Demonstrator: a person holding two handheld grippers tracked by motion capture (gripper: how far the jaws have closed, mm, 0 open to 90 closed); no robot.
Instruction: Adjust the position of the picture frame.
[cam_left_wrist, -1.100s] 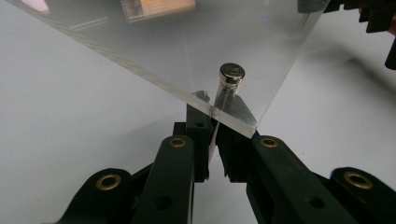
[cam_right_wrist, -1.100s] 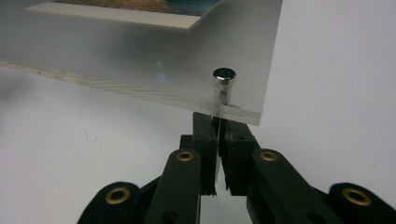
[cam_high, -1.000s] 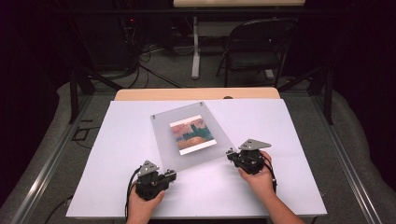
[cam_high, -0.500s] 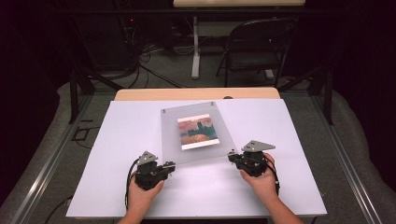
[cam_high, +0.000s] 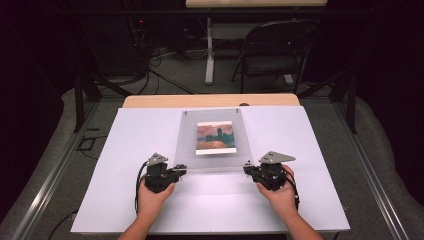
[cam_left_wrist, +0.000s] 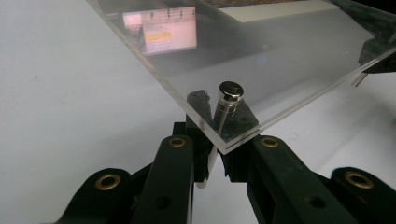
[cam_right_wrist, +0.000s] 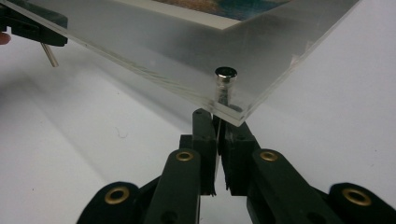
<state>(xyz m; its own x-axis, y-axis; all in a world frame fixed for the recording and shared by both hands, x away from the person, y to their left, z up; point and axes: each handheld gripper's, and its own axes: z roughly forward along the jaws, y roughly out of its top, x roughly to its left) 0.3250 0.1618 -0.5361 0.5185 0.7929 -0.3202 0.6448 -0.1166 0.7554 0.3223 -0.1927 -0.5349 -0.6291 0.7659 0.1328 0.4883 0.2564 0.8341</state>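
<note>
High view: a clear acrylic frame (cam_high: 212, 140) holding a landscape print (cam_high: 215, 137) lay mid-table (cam_high: 125, 200), its near corners at the left gripper (cam_high: 181, 172) and right gripper (cam_high: 248, 170); left gripper view: jaws clenched on the metal corner pin (cam_left_wrist: 229, 95); right gripper view: jaws likewise clamped on its corner pin (cam_right_wrist: 225, 77).

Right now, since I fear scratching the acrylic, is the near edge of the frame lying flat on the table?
No: in the left gripper view the acrylic frame has its near corner raised clear of the white table.
</note>
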